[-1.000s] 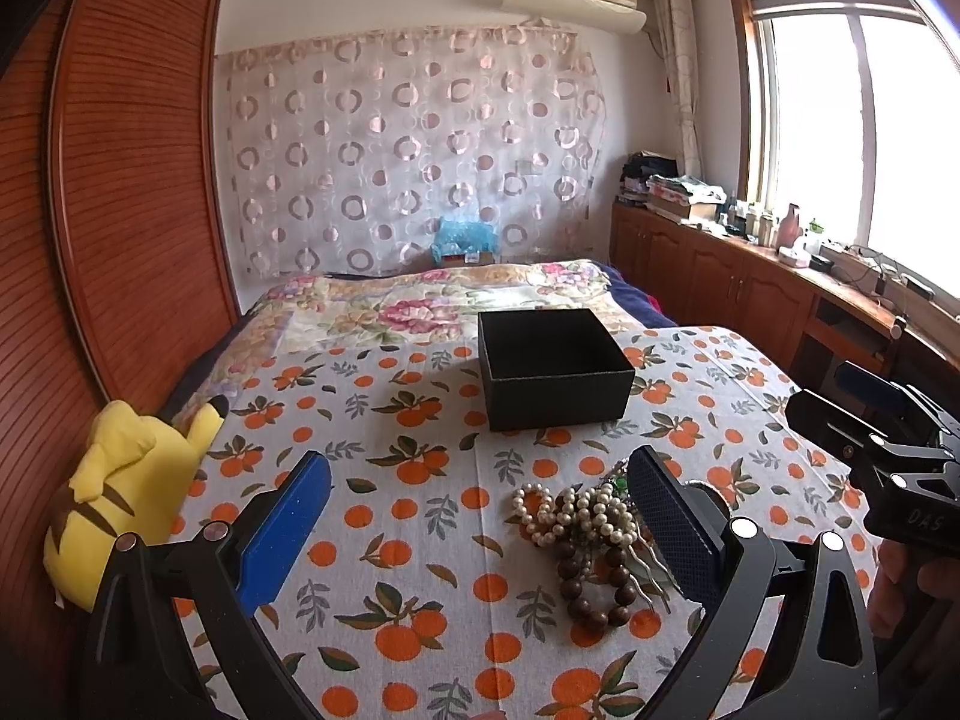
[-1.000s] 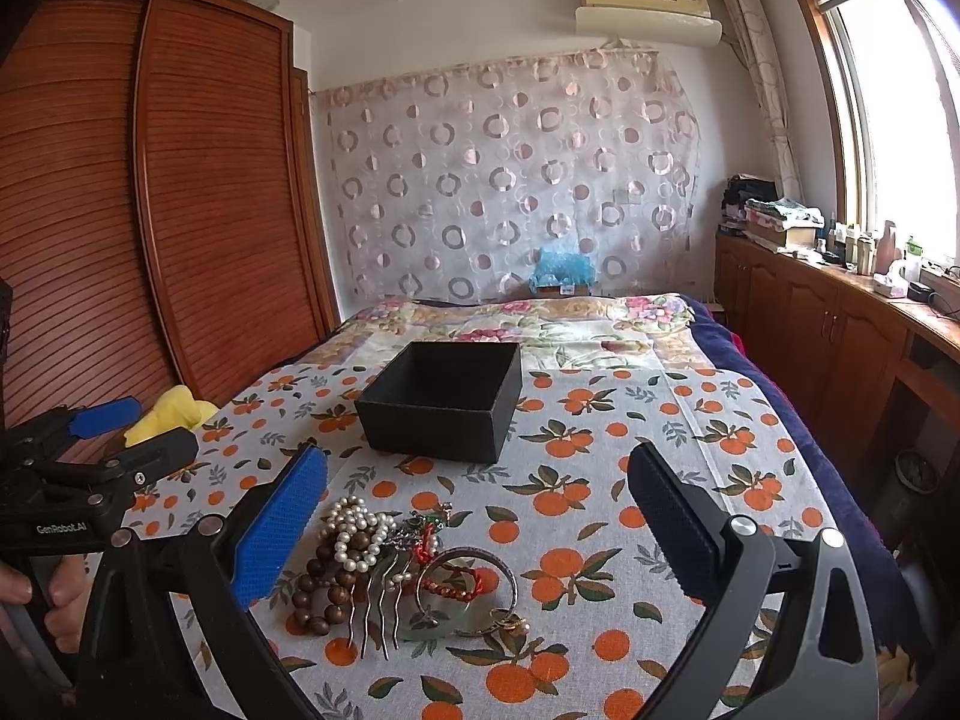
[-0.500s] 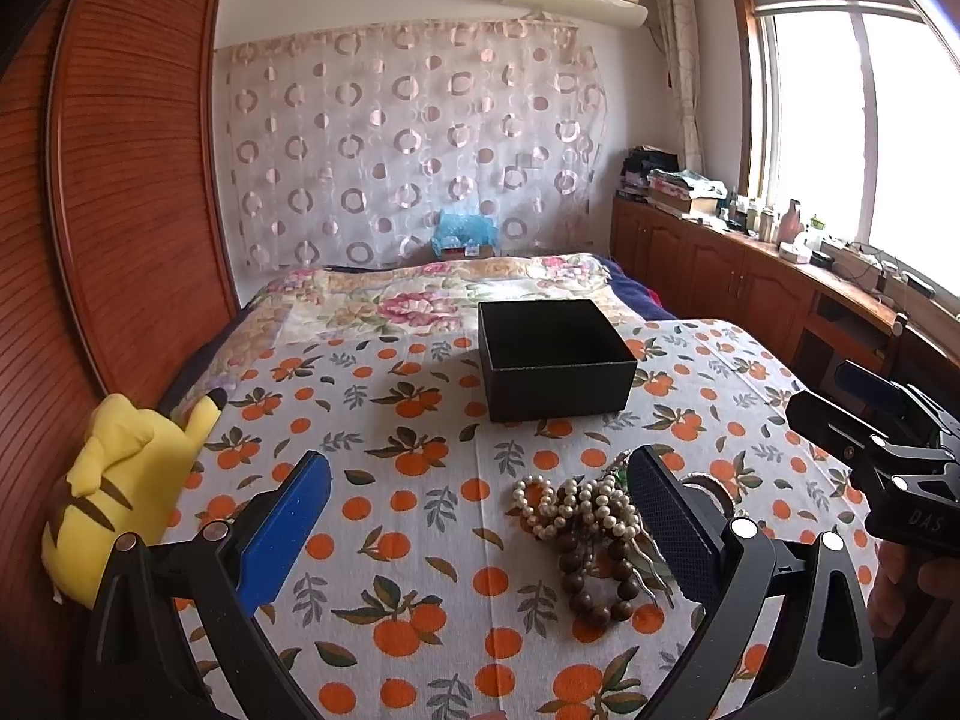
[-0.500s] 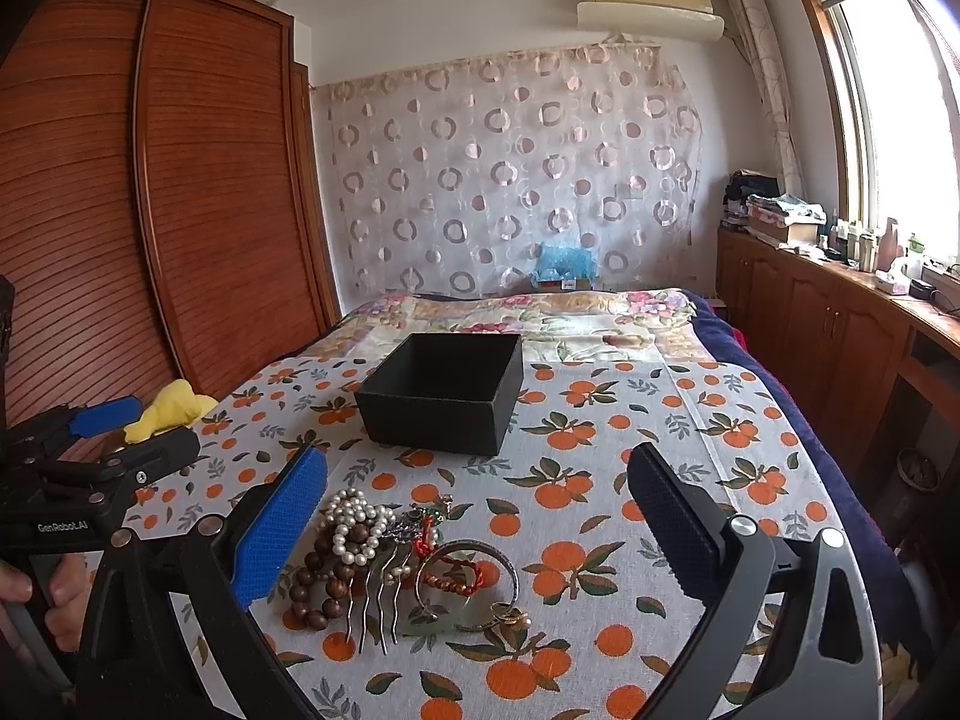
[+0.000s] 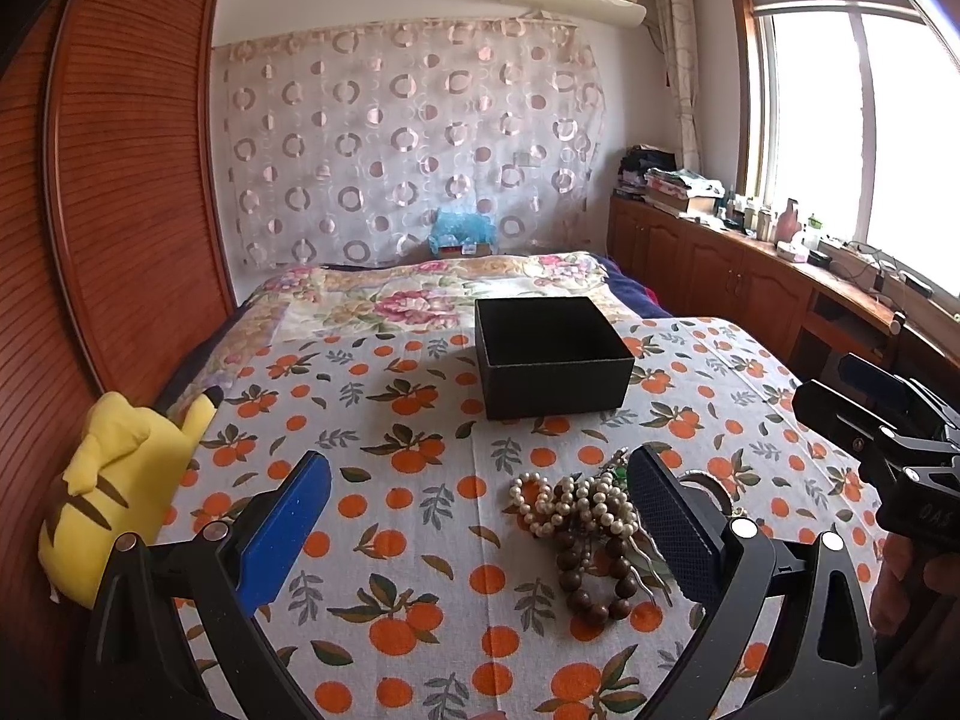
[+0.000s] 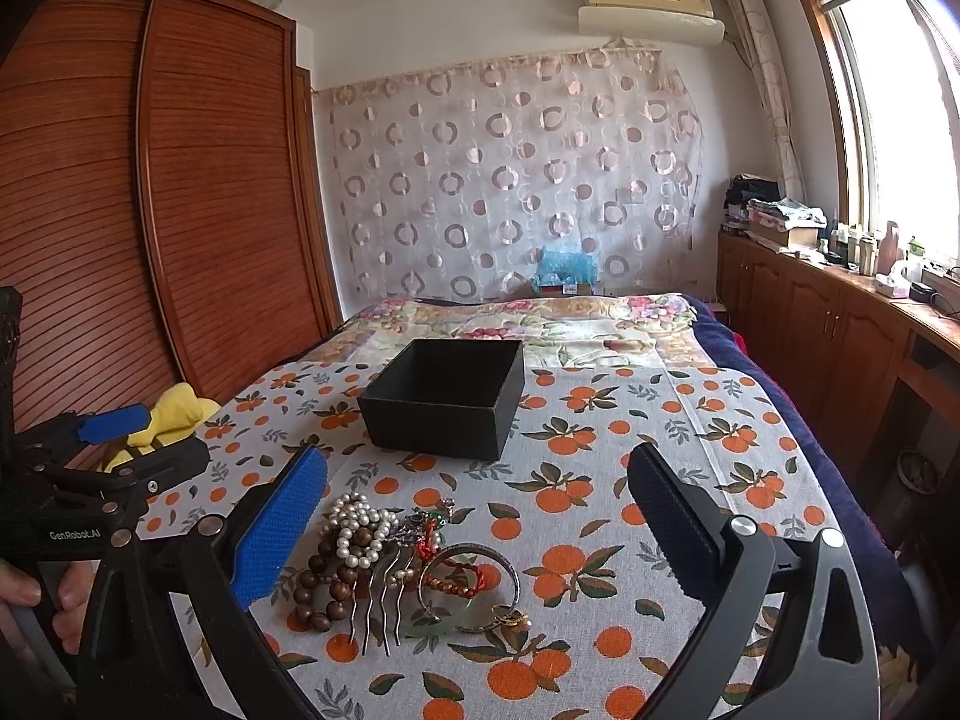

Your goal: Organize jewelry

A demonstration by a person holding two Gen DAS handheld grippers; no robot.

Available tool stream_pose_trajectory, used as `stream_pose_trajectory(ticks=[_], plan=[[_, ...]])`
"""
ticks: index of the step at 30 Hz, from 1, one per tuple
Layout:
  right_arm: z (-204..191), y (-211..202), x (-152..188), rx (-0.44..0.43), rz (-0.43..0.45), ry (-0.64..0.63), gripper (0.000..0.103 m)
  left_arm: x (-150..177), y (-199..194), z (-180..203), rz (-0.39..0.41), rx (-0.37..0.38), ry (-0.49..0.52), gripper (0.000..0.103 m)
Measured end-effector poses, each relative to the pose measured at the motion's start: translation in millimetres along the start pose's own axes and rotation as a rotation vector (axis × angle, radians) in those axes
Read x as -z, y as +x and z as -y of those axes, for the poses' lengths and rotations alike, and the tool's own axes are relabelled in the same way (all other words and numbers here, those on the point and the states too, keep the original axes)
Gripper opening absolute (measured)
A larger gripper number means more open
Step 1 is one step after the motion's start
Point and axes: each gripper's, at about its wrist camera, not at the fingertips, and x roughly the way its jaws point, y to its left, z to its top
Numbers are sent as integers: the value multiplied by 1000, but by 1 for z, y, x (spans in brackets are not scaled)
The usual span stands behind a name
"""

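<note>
A pile of jewelry lies on the orange-print cloth: a pearl strand, a dark wooden bead bracelet, a metal hair comb, bangles and a red cord piece. An open black box stands behind the pile. My left gripper is open and empty, above the cloth left of the pile. My right gripper is open and empty, over the pile's right side.
A yellow plush toy lies at the bed's left edge by the wooden wardrobe. Wooden cabinets with clutter run under the window on the right. A blue bag sits at the bed's far end.
Both grippers have tilted down and drawn slightly closer to the cloth; the box and pile sit lower in both views. Nothing was grasped.
</note>
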Motion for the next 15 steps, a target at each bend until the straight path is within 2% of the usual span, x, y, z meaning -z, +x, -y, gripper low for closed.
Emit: stream_pose_trajectory(ticks=[6,15], plan=[[0,0,0,1,1,0,100,4,3,1,-3,1,0,96],[4,0,1,-21,-15,1,100,16,24,3,-55,24,-5,96]])
